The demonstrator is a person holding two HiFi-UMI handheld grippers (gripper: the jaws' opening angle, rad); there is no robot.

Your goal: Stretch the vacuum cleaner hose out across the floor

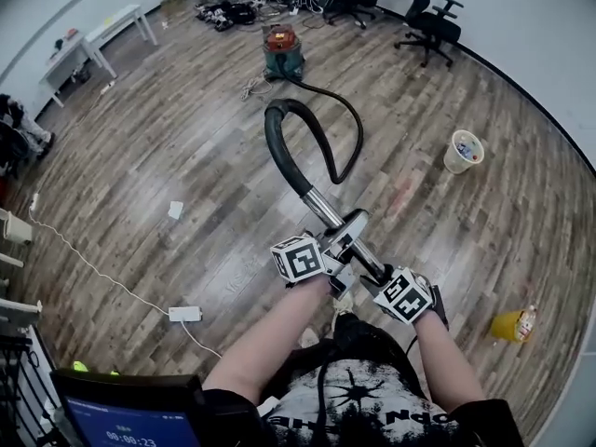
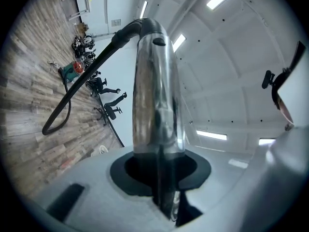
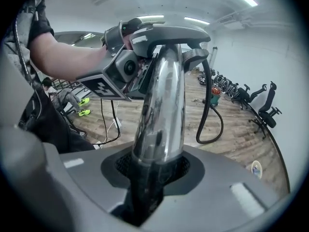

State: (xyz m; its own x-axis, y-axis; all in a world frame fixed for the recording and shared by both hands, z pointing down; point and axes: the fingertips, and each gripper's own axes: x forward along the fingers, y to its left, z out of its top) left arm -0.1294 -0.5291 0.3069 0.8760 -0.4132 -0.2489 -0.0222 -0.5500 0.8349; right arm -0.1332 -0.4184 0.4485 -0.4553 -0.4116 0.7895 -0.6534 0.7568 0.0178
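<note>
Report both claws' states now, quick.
Left claw: closed on the vacuum's metal tube.
Right claw: closed on the same metal tube.

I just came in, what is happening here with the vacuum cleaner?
A person holds a tool in each hand; the left tool and the right tool are both shut on the chrome tube at the end of the black hose. The hose is not stretched out yet: it arches up, loops down to the wooden floor and curves back to the vacuum cleaner farther away.
</note>
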